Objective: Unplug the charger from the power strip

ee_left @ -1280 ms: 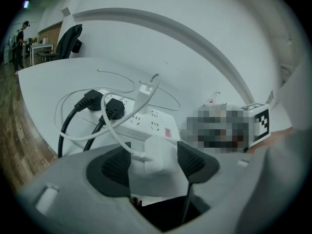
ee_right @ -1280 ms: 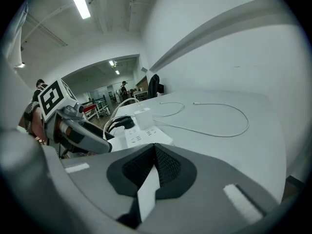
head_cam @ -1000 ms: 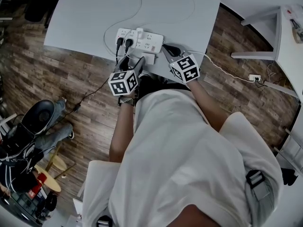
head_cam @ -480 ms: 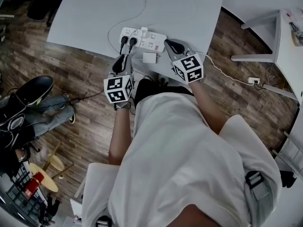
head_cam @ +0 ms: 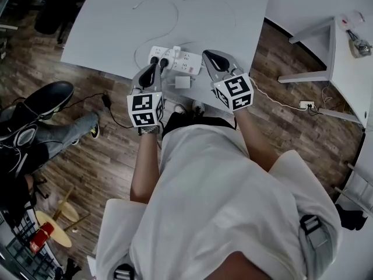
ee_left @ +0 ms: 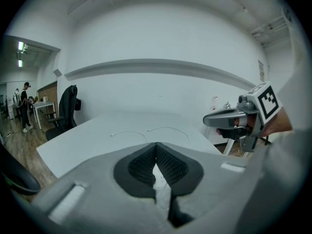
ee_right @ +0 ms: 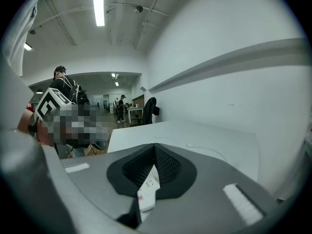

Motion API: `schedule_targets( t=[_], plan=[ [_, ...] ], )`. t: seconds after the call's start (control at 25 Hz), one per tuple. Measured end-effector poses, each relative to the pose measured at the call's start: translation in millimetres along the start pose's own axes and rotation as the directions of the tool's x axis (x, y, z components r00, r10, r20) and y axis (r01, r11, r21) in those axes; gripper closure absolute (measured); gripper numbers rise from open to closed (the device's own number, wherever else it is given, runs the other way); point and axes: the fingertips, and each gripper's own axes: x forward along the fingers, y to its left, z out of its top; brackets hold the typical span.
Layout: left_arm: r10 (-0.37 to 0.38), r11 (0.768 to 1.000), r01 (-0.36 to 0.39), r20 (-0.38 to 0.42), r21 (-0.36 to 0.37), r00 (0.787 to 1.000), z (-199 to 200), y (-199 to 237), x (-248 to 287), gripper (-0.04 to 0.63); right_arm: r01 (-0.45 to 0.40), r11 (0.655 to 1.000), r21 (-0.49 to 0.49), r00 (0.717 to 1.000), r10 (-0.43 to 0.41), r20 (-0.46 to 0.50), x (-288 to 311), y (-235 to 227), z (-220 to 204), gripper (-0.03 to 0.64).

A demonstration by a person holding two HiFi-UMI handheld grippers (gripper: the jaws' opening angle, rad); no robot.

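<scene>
Nearby, two black plugs [head_cam: 164,62] crowd the power strip [head_cam: 187,61] — office chair [ee_left: 68,108] beyond.

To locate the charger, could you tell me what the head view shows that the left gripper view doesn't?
Only the head view: the power strip, black plugs in it, and the white charger lying loose beside it. Only the left gripper view: the wall behind the table. Both: the table, its thin white cable and the right gripper.
</scene>
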Motion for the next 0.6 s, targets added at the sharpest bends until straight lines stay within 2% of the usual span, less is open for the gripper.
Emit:
schedule_targets(
  t=[0.28, 0.44, 0.6],
  plan=[
    [-0.028, 0.993, 0.009, 0.162, 0.114, 0.986, 95.1, 3.1, -10.8, 0.589, 0.061, 0.997, -0.045, 0.994, -0.056, 0.095, -20.1, -15.1, 76.2, 0.614],
    [-0.041, 0.983, -0.01, 0.271, 0.183, 0.962, 158.1, 7.6, -25.2, 0.589, 0.114, 0.991, -0.071, 0.977, -0.099, 0.187, -36.2, -28.1, 135.1, 0.615],
    [-0.056, 0.97, -0.033, 0.355, 0.24, 0.933, 210.5, 7.0, -41.3, 0.589, 0.159, 0.982, -0.106, 0.948, -0.121, 0.296, -54.3, -32.2, 189.0, 0.615]
  ],
)
